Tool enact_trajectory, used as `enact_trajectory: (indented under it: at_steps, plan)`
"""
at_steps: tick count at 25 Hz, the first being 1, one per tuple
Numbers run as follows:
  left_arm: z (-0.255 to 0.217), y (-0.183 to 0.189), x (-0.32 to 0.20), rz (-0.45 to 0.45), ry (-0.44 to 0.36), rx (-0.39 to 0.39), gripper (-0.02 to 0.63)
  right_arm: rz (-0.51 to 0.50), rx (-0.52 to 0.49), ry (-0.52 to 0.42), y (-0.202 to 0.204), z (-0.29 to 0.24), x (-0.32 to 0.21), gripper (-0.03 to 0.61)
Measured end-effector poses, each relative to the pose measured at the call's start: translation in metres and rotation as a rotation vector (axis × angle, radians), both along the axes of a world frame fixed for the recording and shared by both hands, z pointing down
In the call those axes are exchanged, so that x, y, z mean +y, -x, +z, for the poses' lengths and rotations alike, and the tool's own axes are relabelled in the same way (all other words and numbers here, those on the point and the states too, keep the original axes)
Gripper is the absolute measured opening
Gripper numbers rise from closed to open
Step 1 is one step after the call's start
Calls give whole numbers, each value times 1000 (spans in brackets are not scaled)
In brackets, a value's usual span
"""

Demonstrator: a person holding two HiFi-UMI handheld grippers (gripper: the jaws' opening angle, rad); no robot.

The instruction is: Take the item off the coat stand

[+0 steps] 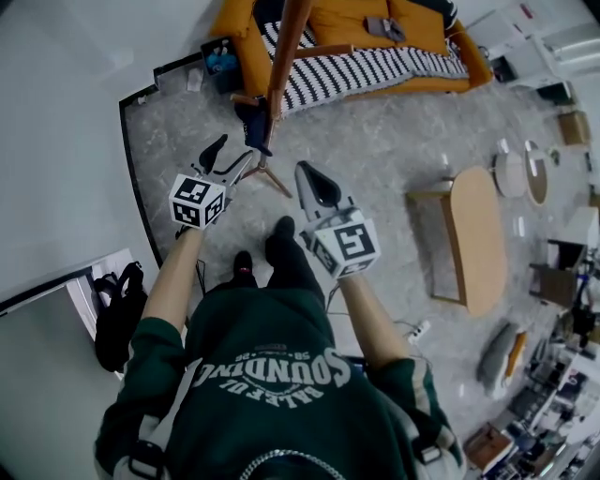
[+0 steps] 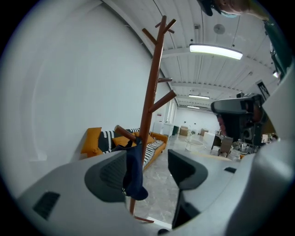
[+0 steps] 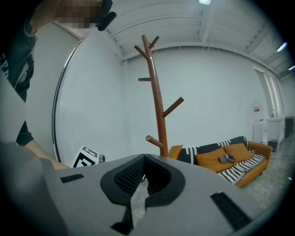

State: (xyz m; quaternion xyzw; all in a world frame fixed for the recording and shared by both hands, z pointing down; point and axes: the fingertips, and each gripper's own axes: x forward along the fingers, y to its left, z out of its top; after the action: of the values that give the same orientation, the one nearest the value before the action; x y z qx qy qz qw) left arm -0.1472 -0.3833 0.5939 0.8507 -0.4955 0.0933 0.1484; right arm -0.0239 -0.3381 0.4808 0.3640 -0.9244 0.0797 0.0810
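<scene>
Left gripper (image 2: 151, 173) held with jaws spread wide, pads pressing on nothing. Framed in the gap between them in the left gripper view, yet beyond the tips and untouched: dark blue item (image 2: 135, 174), limp and hanging from a low peg against the trunk of the coat stand (image 2: 150, 101). In the head view, at 1 o'clock from that gripper, near but apart.

Right gripper (image 3: 144, 159) with jaws closed together at the tips, nothing between them; raised just beside the left one, at its 3 o'clock. Aimed at the bare upper pegs of the stand.

Further out in the head view, at 12 o'clock past the stand's splayed feet on the grey marbled floor (image 1: 375, 141): orange sofa (image 1: 427, 23) with a striped blanket (image 1: 375, 66) over the seat. At 3 o'clock from the right gripper, well apart, a wooden table (image 1: 480, 239). At 8 o'clock from the left gripper, a black bag (image 1: 120, 314) by the wall.
</scene>
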Motion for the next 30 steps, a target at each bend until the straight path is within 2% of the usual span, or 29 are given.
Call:
enact_trajectory:
  at_steps: [4,8,11,14,18,19,21,30]
  plan:
    - [22,-7,-25,1,51,-11,264,39,41,42,-8,-3,1,-2]
    - [46,-12,-45,10,99,-27,264,35,36,28,-10,-1,6,-2]
    - [62,-11,-58,4,131,-9,264,47,59,36,-19,7,10,-2]
    - [76,-10,-66,-6,173,11,264,64,36,30,-27,7,10,-2]
    - [84,-14,-70,9,194,-27,253,89,34,36,-37,5,10,-2]
    - [85,-14,-70,11,197,-41,212,94,42,39,-39,5,11,-2]
    - [85,-13,-69,8,201,-69,43,107,68,50,-45,8,12,-2]
    - [66,-8,-62,17,143,-121,25,147,43,39,-52,10,7,-2]
